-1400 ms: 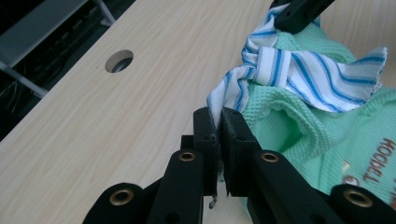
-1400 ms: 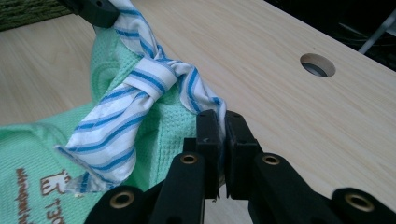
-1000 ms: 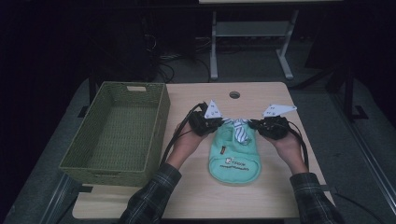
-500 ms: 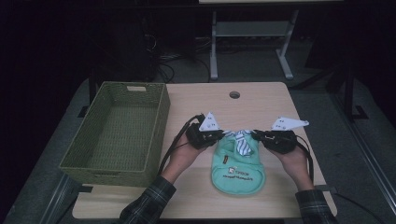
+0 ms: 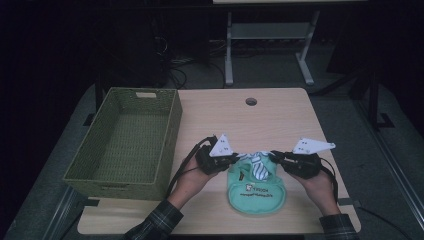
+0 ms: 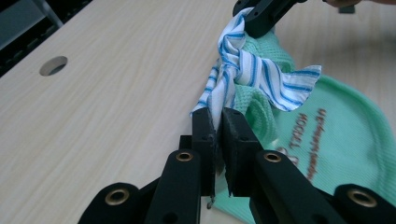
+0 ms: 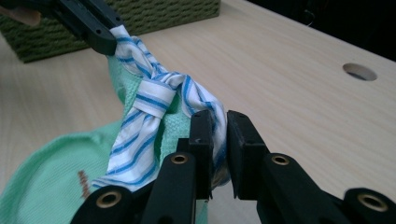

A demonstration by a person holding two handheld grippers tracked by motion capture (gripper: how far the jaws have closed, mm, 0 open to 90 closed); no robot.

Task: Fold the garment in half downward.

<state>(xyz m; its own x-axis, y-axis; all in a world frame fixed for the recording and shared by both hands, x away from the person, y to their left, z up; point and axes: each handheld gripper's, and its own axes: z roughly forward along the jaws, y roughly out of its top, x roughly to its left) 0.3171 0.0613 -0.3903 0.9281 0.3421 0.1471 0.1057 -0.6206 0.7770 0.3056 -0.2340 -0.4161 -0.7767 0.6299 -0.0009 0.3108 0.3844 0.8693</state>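
Black left claw and right claw: each nearly closed, pinching one end of the blue-striped white collar on a mint-green knitted garment, lower centre of the high view. The right claw's jaws have just been easing open, cloth between them. Garment judged light, soft, limp, prone to sag and slip; the collar ends by the knot serve best for a hold. Woven green basket stands left on the desk, apart; nothing blocks the way.
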